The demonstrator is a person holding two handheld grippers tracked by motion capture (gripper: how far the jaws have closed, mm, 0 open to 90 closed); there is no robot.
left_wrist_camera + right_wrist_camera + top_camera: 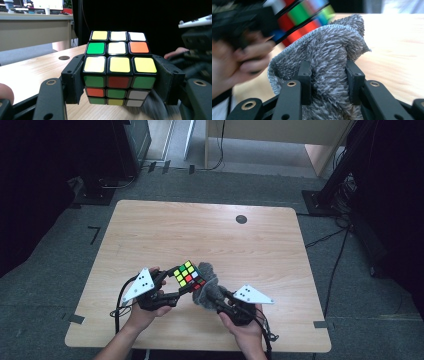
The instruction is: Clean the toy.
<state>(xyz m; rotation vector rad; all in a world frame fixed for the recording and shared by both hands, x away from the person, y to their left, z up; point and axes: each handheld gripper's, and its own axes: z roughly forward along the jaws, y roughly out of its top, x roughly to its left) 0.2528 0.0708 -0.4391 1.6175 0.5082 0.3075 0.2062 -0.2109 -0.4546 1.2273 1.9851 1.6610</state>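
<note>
Two things meet at the middle of the light wooden tabletop (210, 227): a colourful twisty puzzle cube with black edges (189, 275) and a grey fluffy microfibre cloth (207, 282). The left gripper (172, 285) has its fingers (73, 82) clamped on the two opposite sides of the cube (119, 71), and it holds the cube lifted a little over the tabletop, with one corner turned up. The right gripper (220, 296) has its fingers (305, 75) closed on a bunched fold of the cloth (329, 60), so the free part of the cloth stands up in front of them.

In the high view the cloth lies just at the right side of the cube and seems to touch its right face; from the right gripper view the cube (304, 15) is up and to the left of the cloth, very near, though blurred. I judge that the work is wiping the cube. For the next stroke the cloth must go toward the left and a little upward, against the face that looks to the right hand (245, 327). The left hand (142, 312) only needs to keep the cube steady, since the right one is the nearer to that face.
</note>
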